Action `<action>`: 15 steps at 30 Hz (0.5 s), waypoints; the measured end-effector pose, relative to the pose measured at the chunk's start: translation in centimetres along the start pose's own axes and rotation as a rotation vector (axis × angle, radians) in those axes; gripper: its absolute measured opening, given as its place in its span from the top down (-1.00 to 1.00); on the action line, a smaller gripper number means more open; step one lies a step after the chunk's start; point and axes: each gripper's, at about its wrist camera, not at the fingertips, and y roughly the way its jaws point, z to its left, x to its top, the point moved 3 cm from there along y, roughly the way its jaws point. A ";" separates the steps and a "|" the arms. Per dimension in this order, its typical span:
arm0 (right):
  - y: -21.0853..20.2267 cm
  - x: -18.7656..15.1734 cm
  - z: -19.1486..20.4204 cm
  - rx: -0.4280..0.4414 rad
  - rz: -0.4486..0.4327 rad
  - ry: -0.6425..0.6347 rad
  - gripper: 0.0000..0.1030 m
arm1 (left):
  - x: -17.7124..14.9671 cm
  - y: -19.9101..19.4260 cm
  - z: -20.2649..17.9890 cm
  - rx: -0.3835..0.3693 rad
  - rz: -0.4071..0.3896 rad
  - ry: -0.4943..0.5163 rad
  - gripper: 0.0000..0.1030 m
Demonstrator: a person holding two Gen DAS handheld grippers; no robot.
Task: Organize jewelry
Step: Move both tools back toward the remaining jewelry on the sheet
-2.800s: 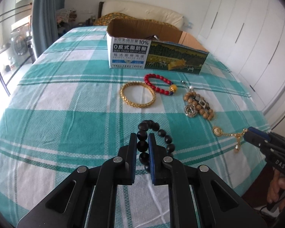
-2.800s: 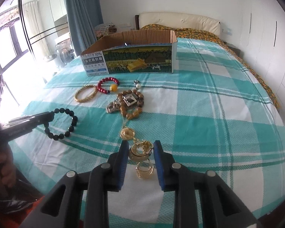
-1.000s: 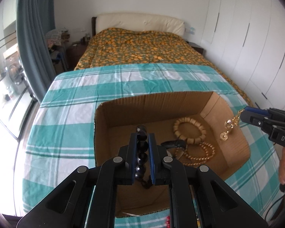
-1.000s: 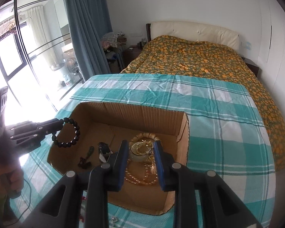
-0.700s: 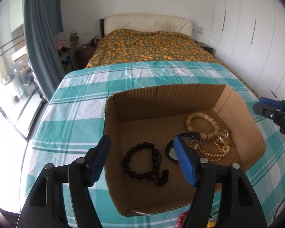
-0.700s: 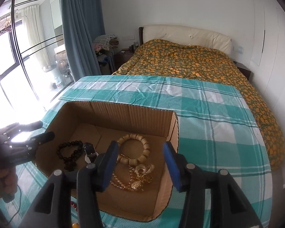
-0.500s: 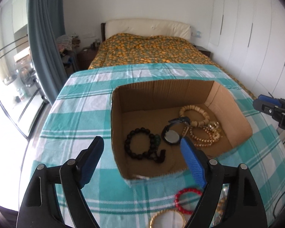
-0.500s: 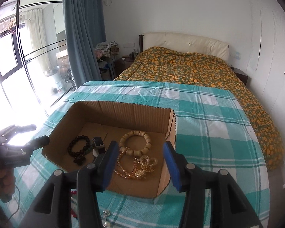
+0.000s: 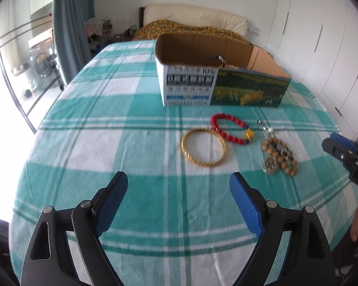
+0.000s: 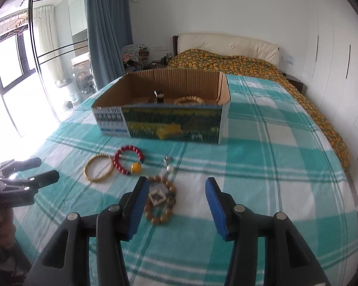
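The cloth (image 9: 136,147) is a teal-and-white plaid with thin dark green lines. The box (image 9: 217,88) is brown cardboard inside; its front is blue and white at the left, green and yellow at the right. At 12 o'clock from the left tongs (image 9: 179,186), black with blue pads, lies a gold bangle (image 9: 203,150). At its 1 o'clock sits a red bracelet (image 9: 229,130) with one yellow bead. Tan wooden beads (image 10: 160,200) lie between the right tongs (image 10: 176,190). The bedspread (image 10: 250,65) is green with orange dots; the curtain (image 10: 107,28) is blue.

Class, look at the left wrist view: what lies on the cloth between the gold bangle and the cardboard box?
The red bead bracelet, touching the gold bangle at its far rim; between it and the cardboard box only bare checked cloth. The left wrist view shows this.
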 end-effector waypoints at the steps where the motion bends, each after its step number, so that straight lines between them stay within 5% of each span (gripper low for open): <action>1: 0.0 -1.1 0.2 -0.009 0.013 -0.001 0.02 | -0.8 0.4 0.0 0.001 0.012 -0.012 -0.71; 7: -0.2 -5.3 0.6 -0.032 0.056 -0.017 0.02 | -3.7 1.8 0.1 0.015 0.055 -0.040 -0.71; 15: -0.1 -6.6 0.8 -0.014 0.065 -0.001 0.02 | -4.7 2.1 -0.7 0.070 0.048 0.033 -0.79</action>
